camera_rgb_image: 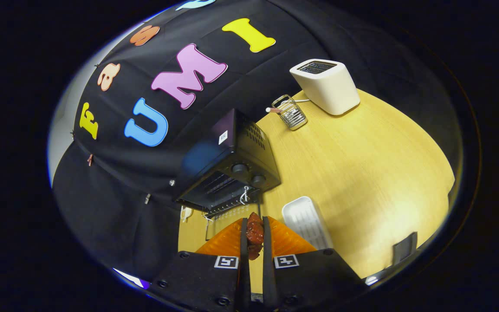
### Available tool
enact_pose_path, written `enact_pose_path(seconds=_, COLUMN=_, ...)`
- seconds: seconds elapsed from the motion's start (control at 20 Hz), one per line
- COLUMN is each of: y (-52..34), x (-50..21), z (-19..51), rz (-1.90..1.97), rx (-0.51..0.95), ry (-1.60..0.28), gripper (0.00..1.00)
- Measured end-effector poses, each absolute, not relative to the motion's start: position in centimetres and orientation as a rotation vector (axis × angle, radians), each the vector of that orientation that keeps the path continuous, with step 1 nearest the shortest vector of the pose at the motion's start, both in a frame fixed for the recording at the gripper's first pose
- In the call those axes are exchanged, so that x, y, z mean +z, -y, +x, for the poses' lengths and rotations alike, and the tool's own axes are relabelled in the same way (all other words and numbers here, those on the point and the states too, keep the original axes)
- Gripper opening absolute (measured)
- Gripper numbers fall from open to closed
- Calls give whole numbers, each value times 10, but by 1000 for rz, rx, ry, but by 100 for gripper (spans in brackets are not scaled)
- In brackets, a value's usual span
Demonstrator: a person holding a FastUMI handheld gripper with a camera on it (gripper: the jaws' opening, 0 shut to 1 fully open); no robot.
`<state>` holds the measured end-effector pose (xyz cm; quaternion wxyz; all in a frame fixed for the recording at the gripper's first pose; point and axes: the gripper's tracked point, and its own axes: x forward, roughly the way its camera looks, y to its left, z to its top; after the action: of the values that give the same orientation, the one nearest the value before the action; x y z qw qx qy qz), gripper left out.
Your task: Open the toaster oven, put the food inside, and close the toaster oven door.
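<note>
Between the tool's [254, 236] fingers, a reddish-brown piece of food [254, 234] was clamped, held just short of the open toaster oven [232, 164].

Both fingers pressed on the food from either side, with its long axis running forward along them toward the oven mouth and its far end poking past the tips. The oven sat tilted in this view on the wooden surface [362, 173], door [232, 219] dropped open toward the tool, rack visible inside, knobs to the right of the opening. Likely risks: the food looked soft and lumpy, so it could slip or tear in the pinch; an off-line approach could snag it on the door edge or rack front; dropping it early would land it on the door. A white tray [308, 221] lay just right of the fingers; a white toaster [325, 84] and a wire basket [290, 112] stood well beyond.
</note>
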<state>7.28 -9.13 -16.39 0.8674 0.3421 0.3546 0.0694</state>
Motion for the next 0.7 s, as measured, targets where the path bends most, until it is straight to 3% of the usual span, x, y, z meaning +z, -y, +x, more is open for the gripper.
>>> enact_pose_path(seconds=0.35, y=20, x=-159, z=58, rz=835, rx=101, ry=-684, gripper=15)
enact_pose_path(seconds=0.7, y=-44, x=-159, z=96, rz=918, rx=76, ry=-543, gripper=15)
